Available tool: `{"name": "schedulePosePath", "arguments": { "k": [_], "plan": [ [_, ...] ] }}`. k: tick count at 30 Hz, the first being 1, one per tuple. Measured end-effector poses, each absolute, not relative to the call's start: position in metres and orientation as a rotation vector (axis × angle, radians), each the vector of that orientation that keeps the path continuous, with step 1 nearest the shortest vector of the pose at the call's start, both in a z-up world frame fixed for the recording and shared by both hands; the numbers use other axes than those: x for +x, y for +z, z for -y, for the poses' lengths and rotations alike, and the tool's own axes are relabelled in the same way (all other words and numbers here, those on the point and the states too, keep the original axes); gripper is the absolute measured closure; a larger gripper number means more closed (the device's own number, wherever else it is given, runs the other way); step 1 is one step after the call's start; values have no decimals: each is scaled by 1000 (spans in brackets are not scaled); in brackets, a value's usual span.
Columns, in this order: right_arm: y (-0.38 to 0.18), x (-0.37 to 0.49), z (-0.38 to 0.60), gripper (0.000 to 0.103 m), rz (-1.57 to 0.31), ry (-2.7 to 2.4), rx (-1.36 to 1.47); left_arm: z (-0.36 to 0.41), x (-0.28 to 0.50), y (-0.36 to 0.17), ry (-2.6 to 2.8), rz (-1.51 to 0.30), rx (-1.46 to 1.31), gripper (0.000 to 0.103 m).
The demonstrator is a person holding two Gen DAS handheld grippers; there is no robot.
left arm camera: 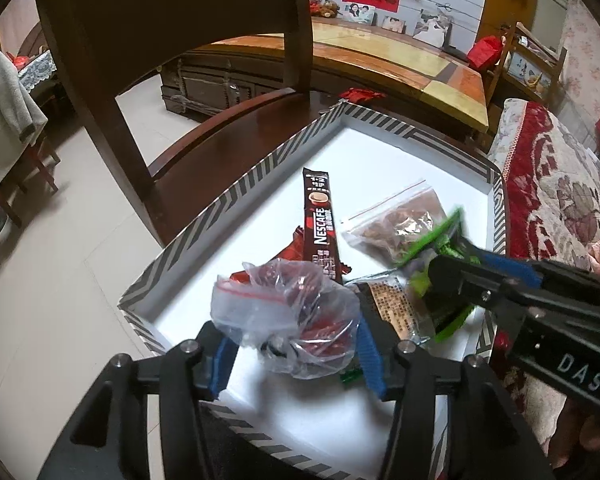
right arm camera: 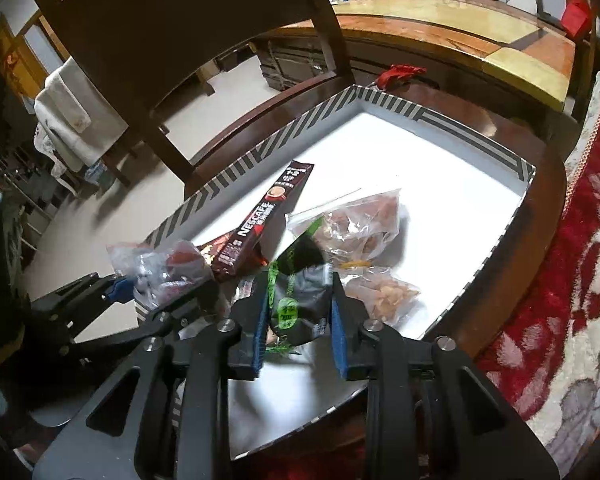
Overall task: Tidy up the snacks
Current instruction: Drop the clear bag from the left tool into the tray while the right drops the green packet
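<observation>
A white box with a striped rim (left arm camera: pixel 236 196) (right arm camera: pixel 452 120) sits on a wooden chair seat. In it lie a Nescafe stick (left arm camera: pixel 320 224) (right arm camera: pixel 264 224), a clear bag of brown snacks (left arm camera: pixel 400 220) (right arm camera: pixel 360 220) and other packets. My left gripper (left arm camera: pixel 296 348) is shut on a clear zip bag with red candies (left arm camera: pixel 288 312) (right arm camera: pixel 160 268), held over the box's near edge. My right gripper (right arm camera: pixel 300 316) is shut on a green and black packet (right arm camera: pixel 296 292) (left arm camera: pixel 436 248), just above the packets in the box.
A wooden chair back (left arm camera: pixel 172 32) rises behind the box. A red floral sofa cover (left arm camera: pixel 552 184) (right arm camera: pixel 580 280) lies to the right. A long wooden cabinet (left arm camera: pixel 380 56) stands farther back. Tiled floor (left arm camera: pixel 60 260) is on the left.
</observation>
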State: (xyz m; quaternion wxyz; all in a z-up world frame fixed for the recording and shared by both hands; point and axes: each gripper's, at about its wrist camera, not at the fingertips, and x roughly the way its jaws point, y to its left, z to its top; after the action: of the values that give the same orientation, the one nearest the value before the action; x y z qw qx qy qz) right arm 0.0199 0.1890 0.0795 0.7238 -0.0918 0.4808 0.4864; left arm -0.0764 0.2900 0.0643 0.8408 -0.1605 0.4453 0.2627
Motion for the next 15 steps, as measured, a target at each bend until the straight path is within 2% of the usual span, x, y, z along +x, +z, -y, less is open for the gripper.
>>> {"name": "schedulePosePath", "arguments": {
  "k": [2, 7, 15],
  "plan": [
    [81, 21, -189, 67, -1056, 1067, -201, -290, -79, 66, 561, -940, -338, 44],
    [91, 19, -184, 67, -1028, 1061, -194, -293, -84, 71, 563, -920, -353, 36],
    [92, 21, -168, 67, -1042, 1046, -158, -289, -84, 72, 566, -921, -342, 34]
  ]
}}
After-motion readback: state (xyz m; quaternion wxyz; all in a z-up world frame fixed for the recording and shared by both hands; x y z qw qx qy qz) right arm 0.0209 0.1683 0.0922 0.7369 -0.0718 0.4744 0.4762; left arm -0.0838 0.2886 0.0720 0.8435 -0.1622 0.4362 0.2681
